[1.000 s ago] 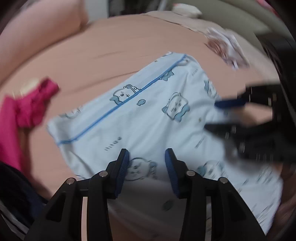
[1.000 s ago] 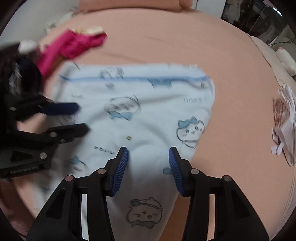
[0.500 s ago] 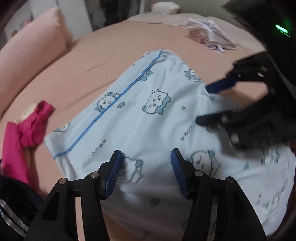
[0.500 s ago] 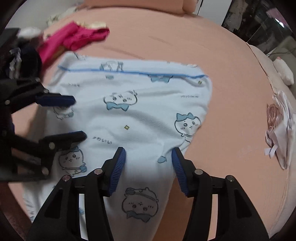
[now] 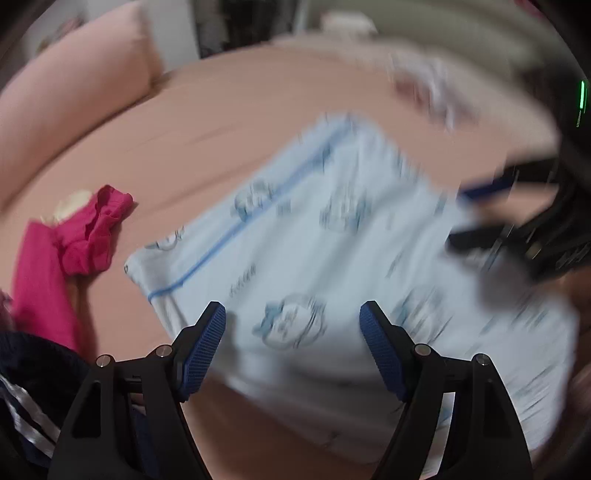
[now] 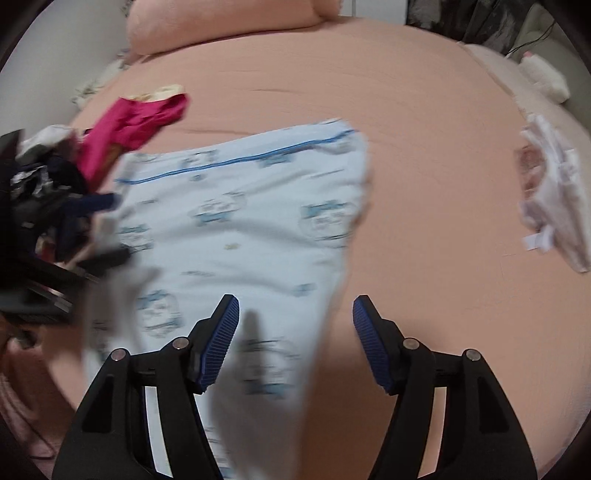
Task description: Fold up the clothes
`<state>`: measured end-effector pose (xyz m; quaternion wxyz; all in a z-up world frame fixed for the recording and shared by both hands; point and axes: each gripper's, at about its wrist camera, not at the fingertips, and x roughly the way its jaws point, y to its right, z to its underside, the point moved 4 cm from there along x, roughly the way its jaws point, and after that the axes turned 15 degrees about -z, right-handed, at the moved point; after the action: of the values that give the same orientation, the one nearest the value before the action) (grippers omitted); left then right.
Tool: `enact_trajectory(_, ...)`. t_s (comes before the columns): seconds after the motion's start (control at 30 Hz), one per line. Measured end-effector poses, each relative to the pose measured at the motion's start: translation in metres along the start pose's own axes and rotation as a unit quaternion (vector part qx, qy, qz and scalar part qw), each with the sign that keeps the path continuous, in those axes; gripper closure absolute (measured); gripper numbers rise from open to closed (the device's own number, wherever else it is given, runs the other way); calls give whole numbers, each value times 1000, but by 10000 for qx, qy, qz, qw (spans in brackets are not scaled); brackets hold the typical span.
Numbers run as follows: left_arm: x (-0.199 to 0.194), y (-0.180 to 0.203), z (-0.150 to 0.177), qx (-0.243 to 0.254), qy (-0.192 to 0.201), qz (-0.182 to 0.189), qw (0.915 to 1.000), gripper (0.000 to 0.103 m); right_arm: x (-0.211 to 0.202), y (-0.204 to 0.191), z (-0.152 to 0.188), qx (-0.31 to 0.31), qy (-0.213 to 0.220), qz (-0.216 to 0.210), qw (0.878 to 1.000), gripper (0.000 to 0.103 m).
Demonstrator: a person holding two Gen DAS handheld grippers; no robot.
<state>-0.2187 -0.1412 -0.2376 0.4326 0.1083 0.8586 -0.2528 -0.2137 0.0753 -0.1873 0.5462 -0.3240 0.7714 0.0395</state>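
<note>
A light blue garment [image 5: 332, 251] with cartoon prints and a blue stripe lies flat on the peach bed sheet [image 5: 207, 122]. It also shows in the right wrist view [image 6: 251, 221]. My left gripper [image 5: 291, 325] is open and empty above the garment's near edge. My right gripper [image 6: 295, 317] is open and empty above the garment's right edge. Each gripper shows blurred in the other's view, the right one [image 5: 491, 214] at the garment's right side and the left one [image 6: 85, 229] at its left side.
A magenta garment [image 5: 74, 240] lies left of the blue one, also in the right wrist view [image 6: 136, 125]. A dark striped garment [image 5: 29, 398] lies at the near left. A white patterned garment [image 6: 546, 199] lies to the right. A peach pillow [image 6: 221, 22] is at the back.
Both grippers have opened wider and pulled back from the blue garment. The views are blurred by motion. The garment stays flat on the bed.
</note>
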Motion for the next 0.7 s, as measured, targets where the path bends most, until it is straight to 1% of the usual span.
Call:
enact_trajectory(0.03, -2, 0, 5, 30, -8, -19, 10000, 25, 2, -7, 15, -99, -115, 160, 9998, 38)
enact_trajectory(0.07, -4, -2, 8, 20, -36, -20, 10000, 25, 8, -7, 23, -237, -283, 468, 9982, 38)
enact_trajectory(0.1, -7, -8, 10, -64, -104, -23, 9999, 25, 5, -3, 29, -238, -259, 562, 9978, 35)
enact_trajectory(0.13, -8, -13, 13, -160, -171, -86, 9997, 25, -1, 1, 34, -202, -185, 595, 9979, 34)
enact_trajectory(0.2, -8, -23, 18, -478, -307, -120, 9983, 24, -13, 16, 44, 17, -192, 602, 9980, 34)
enact_trajectory(0.27, -8, -30, 19, -1060, -576, -39, 9927, 24, -28, 25, 55, 142, -213, 539, 9982, 34)
enact_trajectory(0.3, -11, -31, 20, -1382, -691, -22, 9880, 24, -38, 30, 61, 203, -234, 488, 9983, 34)
enact_trajectory(0.33, -17, -28, 23, -1751, -763, -1, 9816, 24, -46, 30, 69, 253, -256, 350, 9987, 34)
enact_trajectory(0.4, -29, -23, 28, -2481, -904, 40, 9645, 24, -62, 26, 89, 362, -258, -51, 9990, 34)
enact_trajectory(0.47, -41, -18, 34, -3196, -1039, 82, 9418, 24, -64, 15, 104, 359, -239, -116, 9990, 34)
enact_trajectory(0.53, -53, -11, 43, -3836, -1151, 109, 9162, 24, -64, 7, 120, 342, -241, -67, 9991, 34)
enact_trajectory(0.57, -58, -1, 54, -4008, -1161, 88, 9087, 24, -65, 6, 128, 332, -258, 15, 9991, 34)
enact_trajectory(0.6, -63, 9, 65, -4133, -1184, 65, 9028, 24, -66, 4, 132, 294, -237, 72, 9993, 34)
enact_trajectory(0.63, -65, 16, 74, -4134, -1253, 23, 9019, 24, -66, 2, 135, 249, -207, 122, 9994, 34)
enact_trajectory(0.7, -67, 28, 83, -3943, -1389, -191, 9082, 24, -67, -1, 140, 159, -146, 223, 9995, 33)
